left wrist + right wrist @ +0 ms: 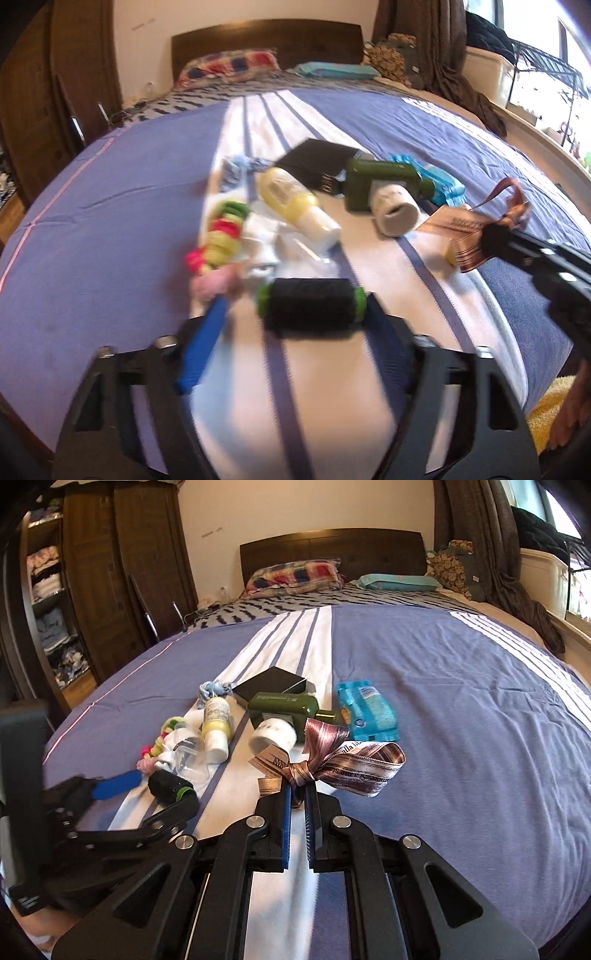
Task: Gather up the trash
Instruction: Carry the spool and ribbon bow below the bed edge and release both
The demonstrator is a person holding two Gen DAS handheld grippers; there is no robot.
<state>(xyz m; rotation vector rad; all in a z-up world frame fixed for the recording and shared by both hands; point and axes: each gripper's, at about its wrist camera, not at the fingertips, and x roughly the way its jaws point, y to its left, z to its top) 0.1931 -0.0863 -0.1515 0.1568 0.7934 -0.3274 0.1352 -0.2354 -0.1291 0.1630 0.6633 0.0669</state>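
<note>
The black roller (312, 304) with green ends lies sideways between your left tongs' (295, 325) wide-open fingers, on the white stripe near the foot edge of the bed (461, 672). It is held by nothing yet. Your right tongs (299, 794) are pinched tight on the ribbon bow (332, 764), just right of it.

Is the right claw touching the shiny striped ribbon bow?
Touching. The right wrist view shows the right claw pinched shut on the knot of the shiny brown striped ribbon bow, its blue pads pressing it from both sides.
</note>
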